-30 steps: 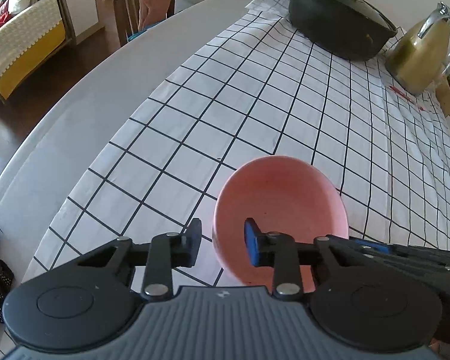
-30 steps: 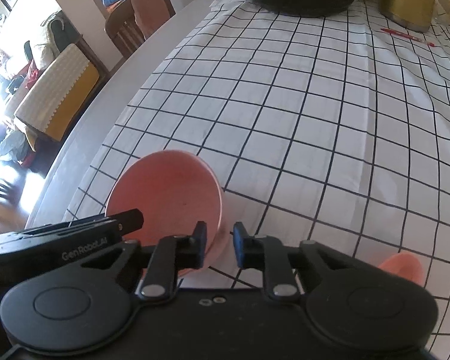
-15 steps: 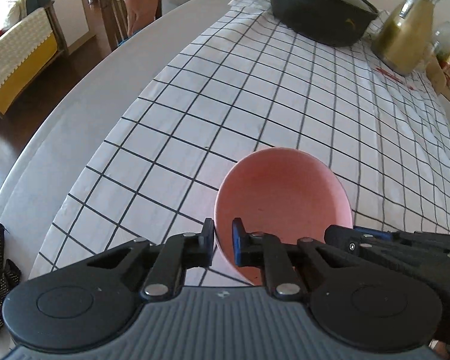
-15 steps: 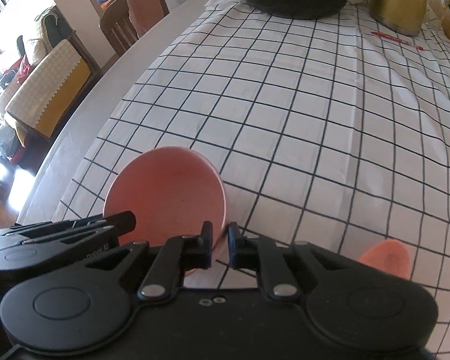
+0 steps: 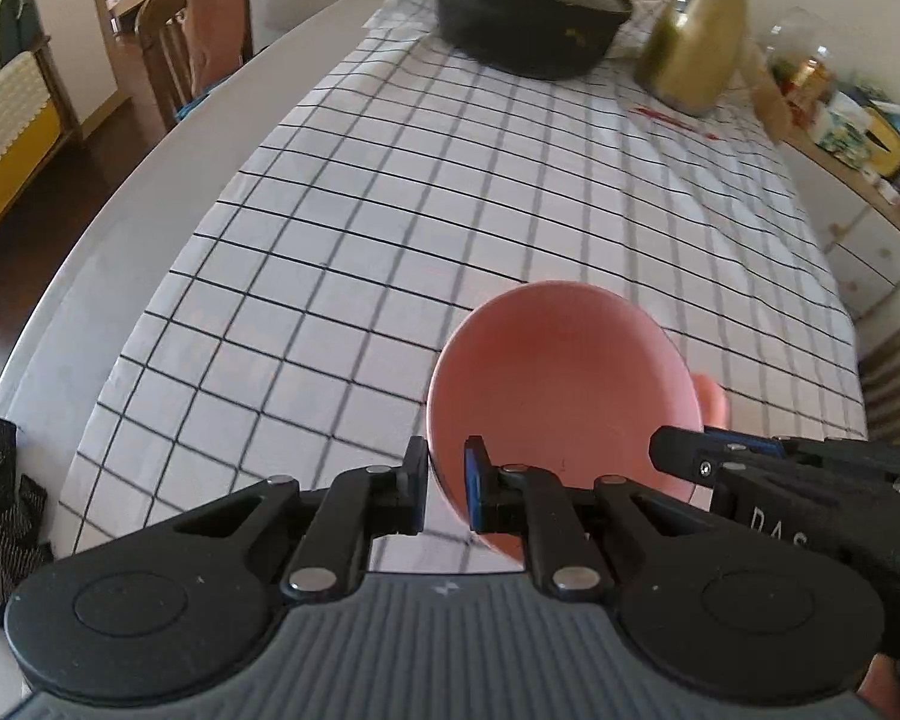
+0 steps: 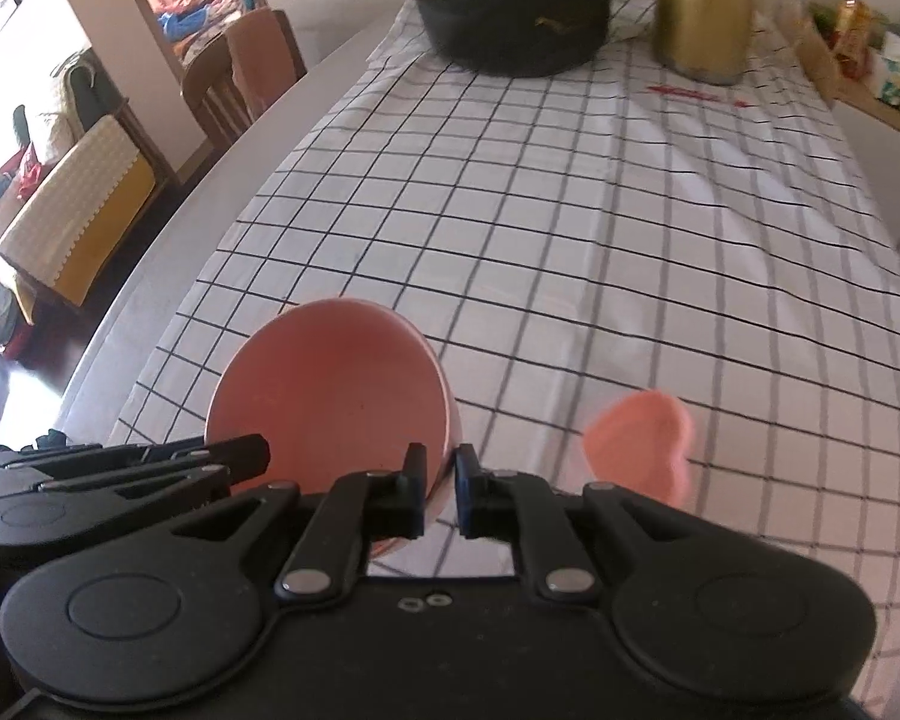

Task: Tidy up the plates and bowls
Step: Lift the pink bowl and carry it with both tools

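Note:
A pink bowl [image 5: 561,387] is held up off the checked tablecloth [image 5: 480,192], tilted. My left gripper [image 5: 445,483] is shut on its left rim. My right gripper [image 6: 439,492] is shut on its right rim; the bowl also shows in the right wrist view [image 6: 330,387]. A small pink heart-shaped dish [image 6: 645,441] lies on the cloth to the right of the bowl; a bit of it peeks out behind the bowl in the left wrist view [image 5: 711,399].
A black lidded pot [image 5: 531,18] and a gold jug [image 5: 699,42] stand at the far end of the table. A wooden chair [image 5: 195,36] stands at the far left. A cluttered counter [image 5: 840,120] runs along the right. A dark glove [image 5: 0,510] lies at the near left edge.
My left gripper closed on the bowl's left rim. Both grippers then lifted the bowl and carried it forward; the heart-shaped dish came further into view.

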Tool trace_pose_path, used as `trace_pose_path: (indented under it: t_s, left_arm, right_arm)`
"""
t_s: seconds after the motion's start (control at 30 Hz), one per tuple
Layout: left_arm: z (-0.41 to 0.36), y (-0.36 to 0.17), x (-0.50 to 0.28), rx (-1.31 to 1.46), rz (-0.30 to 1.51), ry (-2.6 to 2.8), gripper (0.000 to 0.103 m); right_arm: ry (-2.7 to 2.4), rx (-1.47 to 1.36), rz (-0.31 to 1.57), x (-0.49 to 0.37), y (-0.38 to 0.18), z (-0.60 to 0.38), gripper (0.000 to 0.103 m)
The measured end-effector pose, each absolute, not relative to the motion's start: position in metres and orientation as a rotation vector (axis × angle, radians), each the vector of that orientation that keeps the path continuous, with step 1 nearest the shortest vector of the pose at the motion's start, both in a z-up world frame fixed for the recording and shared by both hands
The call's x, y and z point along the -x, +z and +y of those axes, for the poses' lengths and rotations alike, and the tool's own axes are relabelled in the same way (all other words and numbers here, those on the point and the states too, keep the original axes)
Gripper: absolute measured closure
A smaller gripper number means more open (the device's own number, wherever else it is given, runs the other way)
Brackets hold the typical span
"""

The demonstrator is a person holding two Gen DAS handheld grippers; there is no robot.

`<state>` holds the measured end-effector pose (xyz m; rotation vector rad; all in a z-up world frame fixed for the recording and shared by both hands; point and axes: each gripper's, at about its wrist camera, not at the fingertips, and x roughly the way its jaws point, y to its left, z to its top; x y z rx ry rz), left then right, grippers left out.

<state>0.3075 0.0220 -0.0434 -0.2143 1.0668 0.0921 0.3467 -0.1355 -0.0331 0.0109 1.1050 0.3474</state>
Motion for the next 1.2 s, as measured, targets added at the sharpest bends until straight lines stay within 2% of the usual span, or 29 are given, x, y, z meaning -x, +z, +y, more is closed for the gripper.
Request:
trace_pose_path:
  t_s: [0.6,1.2]
  left_arm:
    - [-0.053,0.0,-0.214,0.116,1.049,-0.078,0.091]
    - [-0.131,-0.016,-0.146,0.024,1.129,-0.275,0.091]
  right_arm:
    - [0.211,-0.067,1.049,-0.235,0.009,-0.208,0.096]
    - [0.044,-0.165,1.056,-0.133,0.004,-0.282,0.096]
